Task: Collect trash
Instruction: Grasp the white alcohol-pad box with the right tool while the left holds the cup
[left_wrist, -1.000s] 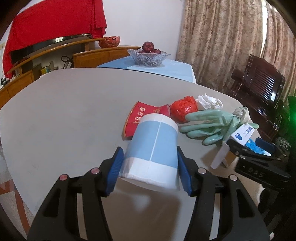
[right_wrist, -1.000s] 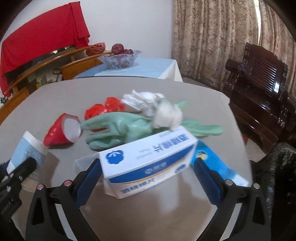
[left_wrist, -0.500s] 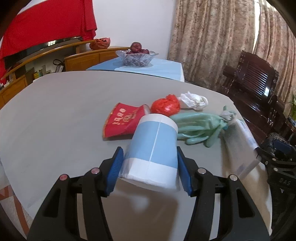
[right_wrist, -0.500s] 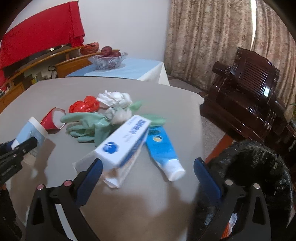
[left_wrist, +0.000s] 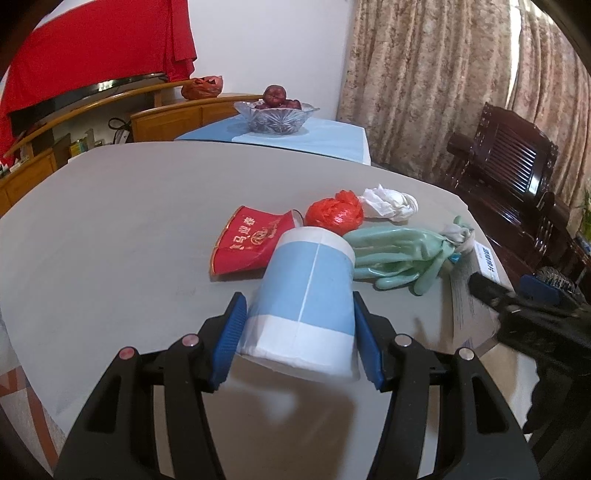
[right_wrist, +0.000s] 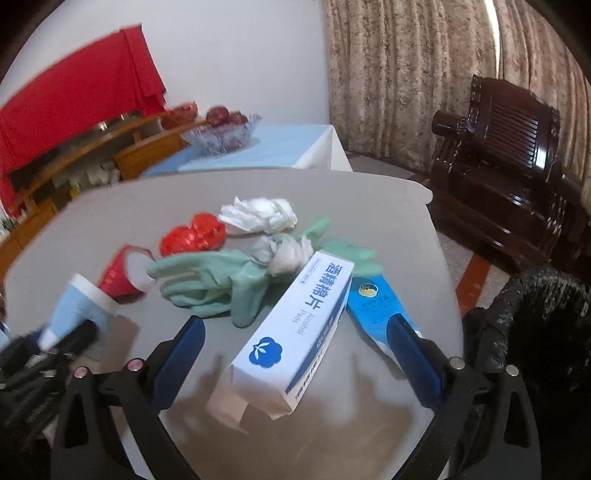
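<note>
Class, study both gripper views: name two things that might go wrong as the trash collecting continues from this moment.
1. The left gripper clamps the blue-and-white paper cup by its thin wall; more squeeze may crush it, less may drop it.
2. The right gripper stands open around the alcohol pad box, which lies skewed between the fingers. Closing now may twist it against the blue tube or nudge it toward the nearby table edge.

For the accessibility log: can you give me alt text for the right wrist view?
The right gripper stands open around a white and blue alcohol pads box lying on the grey table, pads not touching it. Behind lie green rubber gloves, a blue tube, crumpled red and white bags, and a red paper cup.
</note>
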